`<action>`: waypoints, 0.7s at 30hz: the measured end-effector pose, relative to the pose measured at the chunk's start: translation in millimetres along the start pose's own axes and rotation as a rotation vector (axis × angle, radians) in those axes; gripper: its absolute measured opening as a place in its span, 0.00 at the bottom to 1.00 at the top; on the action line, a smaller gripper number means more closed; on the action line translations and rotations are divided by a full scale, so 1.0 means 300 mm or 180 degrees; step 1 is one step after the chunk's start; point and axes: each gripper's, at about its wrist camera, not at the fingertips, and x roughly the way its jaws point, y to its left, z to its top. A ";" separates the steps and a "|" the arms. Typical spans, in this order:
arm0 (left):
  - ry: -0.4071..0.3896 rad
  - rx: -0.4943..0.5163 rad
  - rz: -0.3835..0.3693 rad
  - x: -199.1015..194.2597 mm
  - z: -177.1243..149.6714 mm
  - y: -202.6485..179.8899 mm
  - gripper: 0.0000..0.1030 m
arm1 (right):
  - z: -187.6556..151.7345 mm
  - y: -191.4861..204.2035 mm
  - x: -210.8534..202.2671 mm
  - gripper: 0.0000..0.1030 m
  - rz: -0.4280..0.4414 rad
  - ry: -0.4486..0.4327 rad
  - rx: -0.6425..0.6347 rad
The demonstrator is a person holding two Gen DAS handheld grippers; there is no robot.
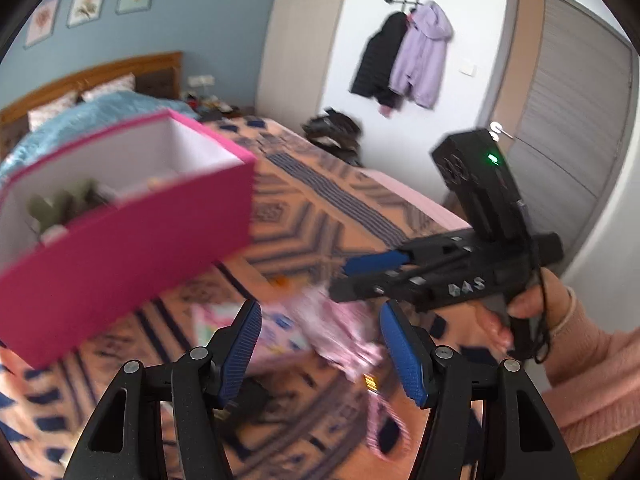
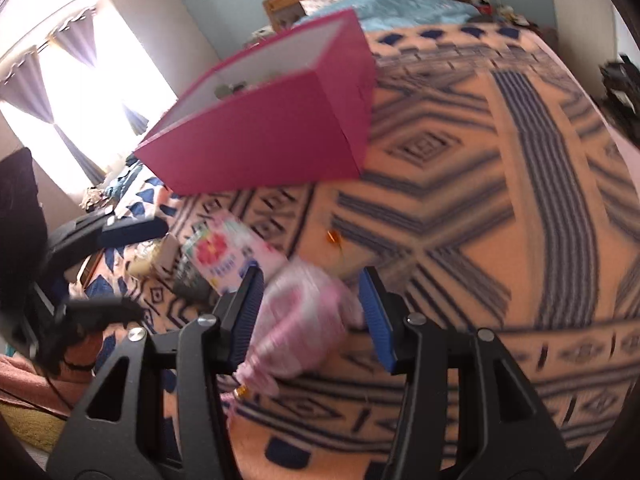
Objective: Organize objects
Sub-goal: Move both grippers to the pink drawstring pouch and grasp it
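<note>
A pink open-topped box stands on the patterned bed blanket, with a few small items inside; it also shows in the right wrist view. A pink-and-white packet lies between the wide-apart fingers of my right gripper; whether they touch it I cannot tell. The same packet lies ahead of my left gripper, which is open and empty. The right gripper comes in from the right in the left wrist view. A flat flowered packet lies to the left of the pink packet.
The bed blanket has an orange and blue pattern. Small items lie near the bed's left edge. Coats hang on the wall by a door. A dark bag sits beyond the bed. Both views are motion-blurred.
</note>
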 end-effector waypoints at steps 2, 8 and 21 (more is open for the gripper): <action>0.0075 0.0010 -0.0061 0.022 -0.022 -0.023 0.62 | -0.024 -0.008 0.004 0.51 0.0030 0.0046 0.0067; 0.0259 -0.0194 -0.0235 0.084 -0.067 -0.033 0.61 | -0.054 -0.005 0.006 0.56 -0.0006 0.0050 0.0106; 0.0583 -0.0494 -0.0250 0.192 -0.129 -0.001 0.51 | -0.069 -0.019 0.044 0.47 0.0063 0.0071 0.0201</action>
